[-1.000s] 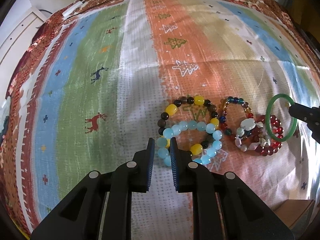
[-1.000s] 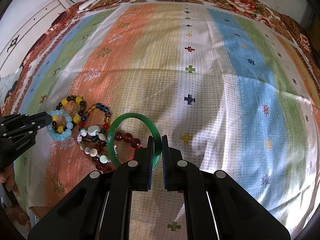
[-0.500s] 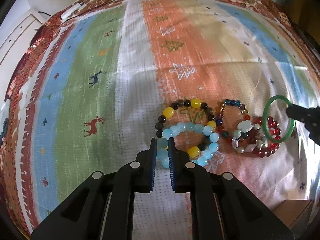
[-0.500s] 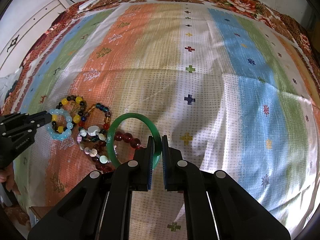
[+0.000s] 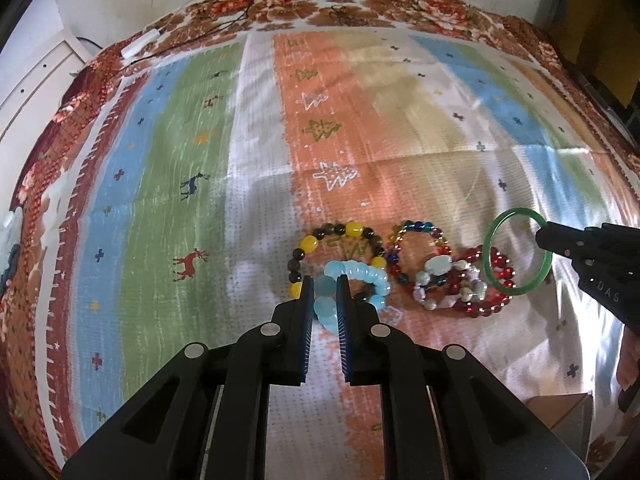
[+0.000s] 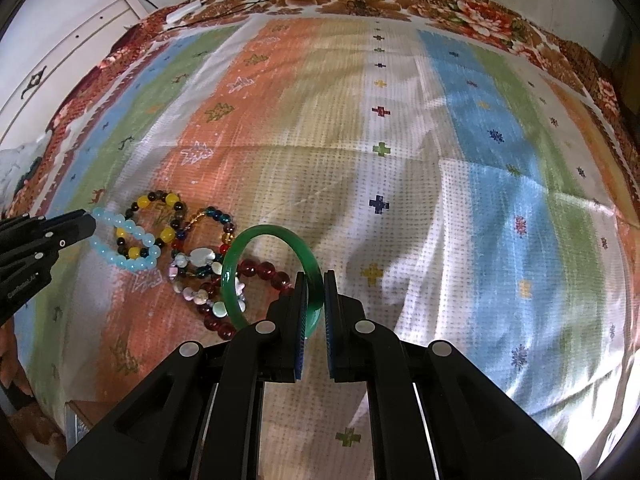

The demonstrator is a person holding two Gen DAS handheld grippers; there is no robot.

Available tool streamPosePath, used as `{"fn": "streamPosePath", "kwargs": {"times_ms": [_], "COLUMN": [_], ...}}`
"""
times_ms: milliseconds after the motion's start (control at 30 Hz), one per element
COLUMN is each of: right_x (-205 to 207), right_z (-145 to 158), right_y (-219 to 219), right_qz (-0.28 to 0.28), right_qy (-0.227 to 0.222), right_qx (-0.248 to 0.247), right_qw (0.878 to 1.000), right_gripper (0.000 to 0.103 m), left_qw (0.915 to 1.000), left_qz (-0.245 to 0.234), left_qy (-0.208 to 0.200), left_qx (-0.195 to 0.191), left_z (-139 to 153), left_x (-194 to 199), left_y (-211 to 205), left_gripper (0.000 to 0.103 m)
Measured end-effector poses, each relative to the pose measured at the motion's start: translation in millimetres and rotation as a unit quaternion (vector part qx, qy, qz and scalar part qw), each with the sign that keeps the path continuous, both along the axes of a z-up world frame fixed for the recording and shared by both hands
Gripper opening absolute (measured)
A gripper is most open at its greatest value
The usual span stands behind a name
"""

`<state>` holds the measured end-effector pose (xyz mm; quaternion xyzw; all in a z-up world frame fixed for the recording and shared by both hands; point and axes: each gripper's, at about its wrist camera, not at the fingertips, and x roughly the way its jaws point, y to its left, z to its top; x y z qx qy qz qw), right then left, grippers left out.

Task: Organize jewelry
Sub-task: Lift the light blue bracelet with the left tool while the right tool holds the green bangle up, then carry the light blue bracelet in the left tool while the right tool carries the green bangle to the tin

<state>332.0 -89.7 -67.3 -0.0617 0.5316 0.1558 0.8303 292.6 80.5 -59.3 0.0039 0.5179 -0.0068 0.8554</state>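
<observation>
Several bracelets lie bunched on a striped cloth. My left gripper (image 5: 323, 288) is shut on the light blue bead bracelet (image 5: 362, 274), which lies over a yellow and black bead bracelet (image 5: 310, 244). My right gripper (image 6: 315, 286) is shut on a green bangle (image 6: 268, 234) and holds it tilted up above a dark red bead bracelet (image 6: 264, 269) and a pale stone bracelet (image 6: 200, 258). A multicoloured small-bead bracelet (image 5: 416, 227) lies between them. The bangle (image 5: 496, 236) and right gripper (image 5: 540, 236) also show in the left wrist view; the left gripper (image 6: 90, 226) shows in the right wrist view.
The cloth (image 6: 400, 140) covers a table with a floral border (image 5: 360, 4). A white cable and plug (image 5: 140, 42) lie at the far left edge. A brown box corner (image 5: 560, 420) sits at the near edge. A white cabinet (image 6: 60, 64) stands at the left.
My left gripper moved forward and closed its fingers around the light blue beads. My right gripper kept its hold on the green bangle and barely moved.
</observation>
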Motion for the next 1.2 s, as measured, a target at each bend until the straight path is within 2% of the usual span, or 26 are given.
{"fn": "streamPosePath", "kwargs": {"times_ms": [700, 1200], "right_x": [-49, -87], "right_z": [45, 74], "right_y": [-13, -21], "right_qz": [0.01, 0.017], "right_qy": [-0.04, -0.08], "right_qx": [0.012, 0.03], "right_qw": [0.999, 0.996], "right_gripper": [0.009, 0.009], "left_qw": [0.9976, 0.9937], "left_qz": [-0.011, -0.035], "left_qy": [-0.062, -0.098], "left_qx": [-0.029, -0.042], "left_z": [55, 80], "left_x": [-41, -81], "left_y": [-26, -47], "left_gripper": [0.011, 0.011]}}
